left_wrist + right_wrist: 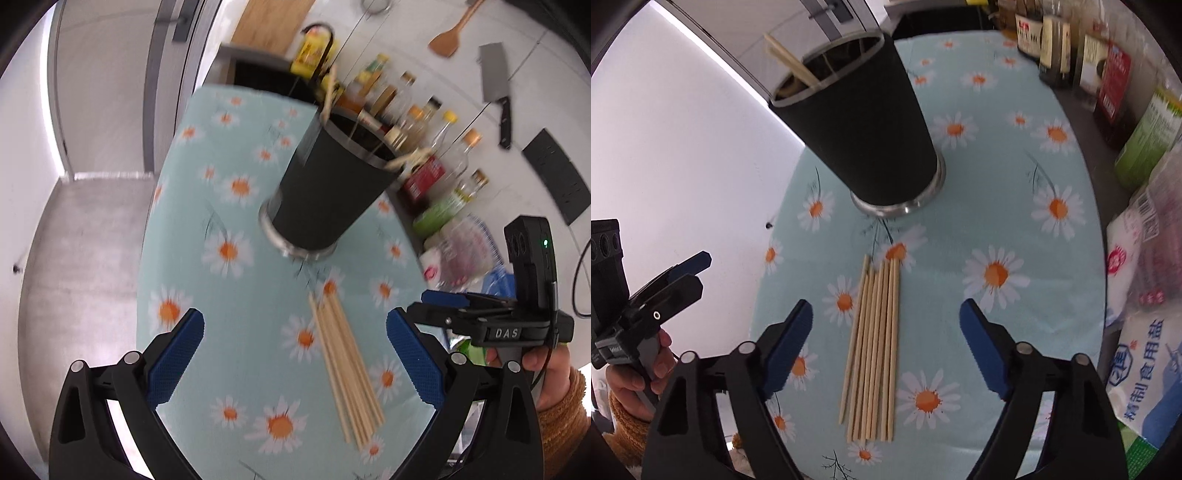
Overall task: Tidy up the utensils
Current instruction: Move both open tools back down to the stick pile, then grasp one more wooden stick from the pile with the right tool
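- On the tabletop, covered by a pale blue cloth printed with daisies, a bundle of wooden chopsticks lay flat and loose, side by side, a little way in front of the holder.
- Behind them stood a dark cup-shaped holder with a metal base, upright on the cloth and apart from the bundle.
- A pair of chopsticks already leaned out over the holder's rim, so by my reading part of the sorting was done.
- Most of the job looked to be left: the whole loose bundle was on the cloth, none of it lifted.
- The right gripper hung over the bundle with its jaws wide, one blue pad on each side of the sticks and neither touching them; nothing was held.
- The left gripper hovered above the same bundle from the other side, its jaws spread as wide as they go and empty.
- Each gripper showed in the other's view, held in a hand with a mustard knit cuff.
- Along the far edge stood bottles and packets, and a bag of salt; a cleaver and a wooden spatula hung on the wall. None seemed part of the current step.
- What remained, as I judged it: grip the sticks, raise them and drop them into the holder.
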Action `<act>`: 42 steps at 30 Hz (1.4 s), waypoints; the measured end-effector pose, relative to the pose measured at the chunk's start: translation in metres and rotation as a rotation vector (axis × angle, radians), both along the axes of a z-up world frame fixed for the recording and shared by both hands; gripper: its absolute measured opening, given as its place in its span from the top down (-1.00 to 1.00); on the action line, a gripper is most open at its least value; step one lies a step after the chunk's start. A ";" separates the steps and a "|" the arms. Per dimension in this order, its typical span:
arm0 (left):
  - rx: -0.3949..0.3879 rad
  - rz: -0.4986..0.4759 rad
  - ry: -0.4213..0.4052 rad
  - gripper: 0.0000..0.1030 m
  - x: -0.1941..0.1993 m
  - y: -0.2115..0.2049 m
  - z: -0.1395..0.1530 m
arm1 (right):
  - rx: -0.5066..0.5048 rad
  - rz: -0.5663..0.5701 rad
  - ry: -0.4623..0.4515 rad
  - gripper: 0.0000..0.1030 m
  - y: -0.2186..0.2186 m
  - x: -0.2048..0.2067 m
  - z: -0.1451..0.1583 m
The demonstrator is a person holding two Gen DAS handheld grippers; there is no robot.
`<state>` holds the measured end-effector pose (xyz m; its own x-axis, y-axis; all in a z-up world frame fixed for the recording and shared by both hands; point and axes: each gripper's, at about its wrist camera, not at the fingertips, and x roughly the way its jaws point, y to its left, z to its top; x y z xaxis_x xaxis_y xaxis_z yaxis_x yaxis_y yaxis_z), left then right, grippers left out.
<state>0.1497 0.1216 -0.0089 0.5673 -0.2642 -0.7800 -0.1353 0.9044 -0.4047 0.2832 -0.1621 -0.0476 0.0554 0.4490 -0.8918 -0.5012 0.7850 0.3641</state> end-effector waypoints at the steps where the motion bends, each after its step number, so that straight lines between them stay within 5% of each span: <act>1: -0.012 -0.002 0.026 -0.87 -0.003 0.000 -0.008 | -0.008 0.002 0.013 -0.39 0.000 0.001 -0.004; 4: -0.027 0.000 0.080 -0.87 -0.008 -0.003 -0.025 | -0.054 0.013 0.077 -0.01 0.005 0.004 -0.022; 9: -0.073 0.006 0.160 -0.87 -0.018 -0.005 -0.050 | -0.133 0.064 0.116 0.21 0.021 0.003 -0.042; 12: -0.091 0.003 0.175 -0.87 -0.023 -0.008 -0.056 | -0.190 0.089 0.123 0.57 0.029 0.003 -0.055; 42: -0.140 0.024 0.214 -0.87 -0.030 -0.006 -0.074 | -0.395 0.125 0.112 0.81 0.082 -0.014 -0.082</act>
